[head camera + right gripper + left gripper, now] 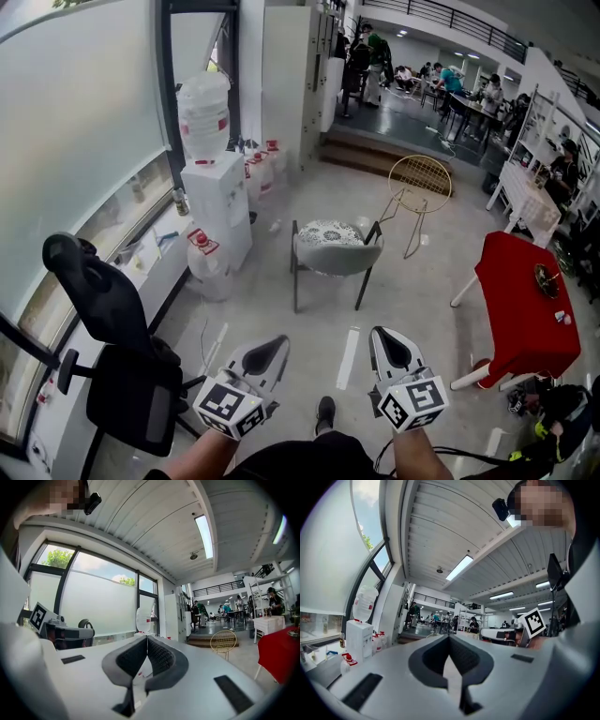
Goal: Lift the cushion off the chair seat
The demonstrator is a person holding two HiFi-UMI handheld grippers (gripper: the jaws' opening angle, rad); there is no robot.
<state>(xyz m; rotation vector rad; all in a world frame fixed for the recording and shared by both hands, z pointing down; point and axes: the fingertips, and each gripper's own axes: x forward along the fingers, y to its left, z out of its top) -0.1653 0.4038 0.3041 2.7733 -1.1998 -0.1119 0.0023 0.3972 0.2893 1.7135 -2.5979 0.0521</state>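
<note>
looking ahead at a round-edged patterned cushion (328, 232) lying flat on the seat of a grey shell chair (337, 261) with dark legs, alone on the bare floor (281, 328). well apart from both tongs, with open floor between. covering most of the seat, with the grey shell curving round the near side; hard to tell from here whether that is the backrest or the seat front.

holding left tongs (270, 349) and right tongs (388, 343) low, level and side by side, each pinched shut tip to tip with nothing between.

judging by the look: light, soft and plump, with a fabric cover that should grip well, not slippery, not fragile. likely to sag and fold if pinched at one corner only.

best to open both tongs wide first, then bite the left and right edges of the cushion at the same time, deep enough to catch stuffing and not just the cover. better to lift straight up so as to clear the shell's raised rim. no great squeeze needed; worth watching for the chair shifting if the cover clings to the seat.

also nearby: a gold wire chair (419, 183) beyond, and a red table (525, 300) off to the right.
</note>
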